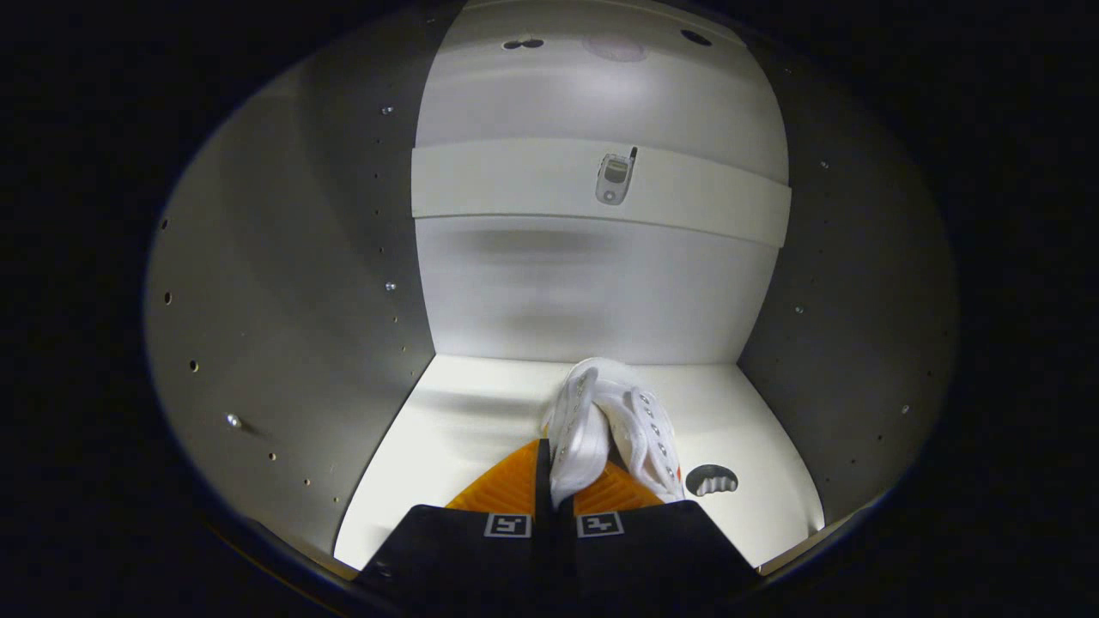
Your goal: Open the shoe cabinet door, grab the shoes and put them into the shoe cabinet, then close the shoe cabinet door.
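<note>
I look into the open white shoe cabinet (481,412), onto its lit bottom shelf. A pair of white lace-up shoes (614,421) is pinched together between my fingers, toes pointing toward the back wall. My gripper (554,493) is shut on the shoes, holding them by the heel ends just above the shelf floor. I cannot tell whether the soles touch the shelf. The cabinet door lies outside what I see.
An upper shelf edge (515,180) spans the cabinet above, with a small metal fitting (615,176) on it. Side walls (283,300) with peg holes close in left and right. A dark round hole (711,479) sits in the floor right of the shoes.
</note>
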### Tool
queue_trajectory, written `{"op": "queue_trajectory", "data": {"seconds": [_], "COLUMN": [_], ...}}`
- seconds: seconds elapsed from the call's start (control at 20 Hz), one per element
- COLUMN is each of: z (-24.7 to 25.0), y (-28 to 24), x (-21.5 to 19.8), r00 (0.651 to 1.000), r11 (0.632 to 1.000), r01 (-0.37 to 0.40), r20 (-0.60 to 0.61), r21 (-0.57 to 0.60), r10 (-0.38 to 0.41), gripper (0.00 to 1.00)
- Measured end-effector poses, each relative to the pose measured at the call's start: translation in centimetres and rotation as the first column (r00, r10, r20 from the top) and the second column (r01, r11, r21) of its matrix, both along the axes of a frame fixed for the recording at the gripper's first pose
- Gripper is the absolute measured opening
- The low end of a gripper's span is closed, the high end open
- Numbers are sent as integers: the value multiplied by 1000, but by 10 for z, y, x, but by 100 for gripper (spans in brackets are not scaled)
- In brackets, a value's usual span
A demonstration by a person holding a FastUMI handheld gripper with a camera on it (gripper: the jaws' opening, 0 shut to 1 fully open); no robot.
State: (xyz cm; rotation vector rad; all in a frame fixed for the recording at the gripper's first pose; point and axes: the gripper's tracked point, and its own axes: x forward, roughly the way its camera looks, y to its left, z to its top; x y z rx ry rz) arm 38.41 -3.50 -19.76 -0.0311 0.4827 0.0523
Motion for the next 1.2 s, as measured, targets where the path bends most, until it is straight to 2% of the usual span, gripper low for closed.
{"op": "queue_trajectory", "data": {"seconds": [0.45,0.5,0.75,0.8,0.9,0.95,1.05,1.15,1.2], "z": [-6,-6,-4,-2,2,4,16,32,39], "y": [-5,-5,-6,-8,-10,-10,-13,-13,-14], "x": [-5,-6,-11,-14,-22,-26,-38,-48,-56], "r00": [1000,1000,999,999,998,998,996,994,991], "r11": [999,999,999,998,998,998,997,997,996], "r01": [10,17,49,52,62,66,74,82,84], "r20": [-15,-13,3,15,19,22,43,77,100], "r21": [-52,-49,-15,-17,-19,-19,-9,4,17], "r10": [-11,-18,-49,-52,-62,-65,-73,-82,-86], "gripper": [5,12,11,21,32,33,43,47,54]}}
